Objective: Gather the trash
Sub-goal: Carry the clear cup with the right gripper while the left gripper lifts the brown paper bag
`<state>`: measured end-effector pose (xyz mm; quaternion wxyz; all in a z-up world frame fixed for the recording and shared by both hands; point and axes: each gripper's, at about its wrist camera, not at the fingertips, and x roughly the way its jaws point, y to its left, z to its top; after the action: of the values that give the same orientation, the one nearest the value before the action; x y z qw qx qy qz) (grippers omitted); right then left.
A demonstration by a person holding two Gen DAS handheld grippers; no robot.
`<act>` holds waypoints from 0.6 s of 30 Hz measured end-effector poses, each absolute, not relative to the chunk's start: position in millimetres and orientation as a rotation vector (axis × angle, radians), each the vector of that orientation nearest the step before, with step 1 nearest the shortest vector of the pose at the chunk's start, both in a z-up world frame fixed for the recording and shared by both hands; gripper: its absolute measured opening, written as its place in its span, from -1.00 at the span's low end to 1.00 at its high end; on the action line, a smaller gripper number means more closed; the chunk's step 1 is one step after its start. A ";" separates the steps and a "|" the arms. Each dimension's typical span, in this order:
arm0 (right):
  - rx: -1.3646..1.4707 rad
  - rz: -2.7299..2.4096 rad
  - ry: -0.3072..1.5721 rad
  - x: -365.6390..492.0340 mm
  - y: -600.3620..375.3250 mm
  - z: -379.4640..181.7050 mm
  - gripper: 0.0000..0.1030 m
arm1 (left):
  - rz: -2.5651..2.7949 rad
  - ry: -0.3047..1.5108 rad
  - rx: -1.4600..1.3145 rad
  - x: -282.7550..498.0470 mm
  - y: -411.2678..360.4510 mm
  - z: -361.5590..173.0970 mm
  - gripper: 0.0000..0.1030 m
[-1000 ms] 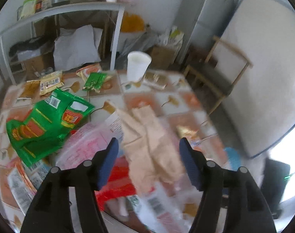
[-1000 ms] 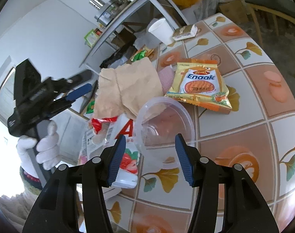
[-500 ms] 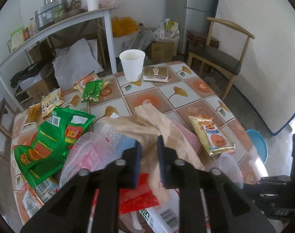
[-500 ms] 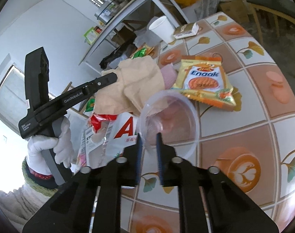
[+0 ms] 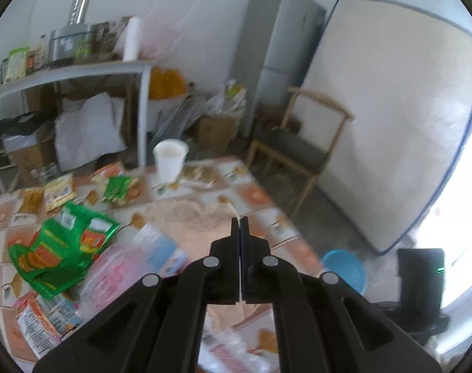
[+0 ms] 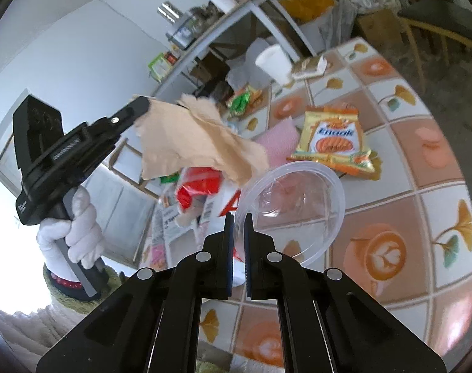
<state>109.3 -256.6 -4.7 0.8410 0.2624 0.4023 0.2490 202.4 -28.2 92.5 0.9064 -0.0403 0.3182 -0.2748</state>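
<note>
1. Just now my left fingers (image 5: 239, 219) had been closing, and they ended pinched on the brown paper (image 6: 186, 136), with its edge caught between them.
2. Compared with a second earlier, that paper no longer lay on the pile; it hung from my left fingers, clear of the desk (image 6: 422, 168).
3. My right fingers (image 6: 239, 216) had been closing too, and they gripped the near rim of the clear plastic bowl (image 6: 298, 205), which now sat tilted and partly raised off the desk.
4. So I judged two pieces of trash were in hand, ready to carry off.
5. Left on the desk were the yellow snack packet (image 6: 333, 138), the green wrapper (image 5: 61, 248) and the white cup (image 5: 169, 162).
</note>
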 end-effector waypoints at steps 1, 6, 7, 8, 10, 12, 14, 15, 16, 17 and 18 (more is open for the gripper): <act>0.561 0.519 0.836 105.7 -262.2 0.5 -0.91 | -0.591 0.642 -0.092 198.1 -30.4 100.1 -1.00; 0.592 0.432 0.738 81.0 -305.8 28.0 -0.91 | -0.724 0.590 -0.134 185.2 -60.7 133.2 -1.00; 0.598 0.399 0.714 73.9 -319.2 33.5 -0.91 | -0.753 0.586 -0.140 185.0 -69.5 137.5 -1.00; 0.606 0.367 0.691 66.7 -333.0 38.2 -0.91 | -0.779 0.585 -0.145 185.4 -79.0 140.9 -1.00; 0.626 0.307 0.659 54.9 -356.7 44.3 -0.91 | -0.842 0.587 -0.157 187.4 -104.8 147.1 -1.00; 0.652 0.237 0.631 42.5 -385.2 47.5 -0.91 | -0.904 0.598 -0.163 191.8 -135.1 150.1 -1.00; 0.678 0.172 0.617 31.2 -409.1 46.5 -0.91 | -0.982 0.629 -0.180 197.9 -171.9 149.1 -1.00; 0.692 0.133 0.611 25.4 -422.2 44.4 -0.91 | -1.009 0.644 -0.189 200.2 -185.1 147.9 -1.00; 0.703 0.106 0.608 21.0 -430.2 42.5 -0.91 | -1.044 0.667 -0.199 203.8 -202.7 145.5 -1.00; 0.716 0.072 0.606 15.1 -440.6 40.2 -0.91 | -1.074 0.690 -0.206 207.3 -219.7 142.8 -1.00; 0.736 0.033 0.604 9.7 -454.7 35.7 -0.91 | -1.105 0.719 -0.214 211.7 -243.1 138.5 -1.00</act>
<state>9.7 -454.7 35.7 0.8887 0.3542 0.2908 0.0158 211.8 -243.1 138.5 0.7852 -0.0990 0.3333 -0.5124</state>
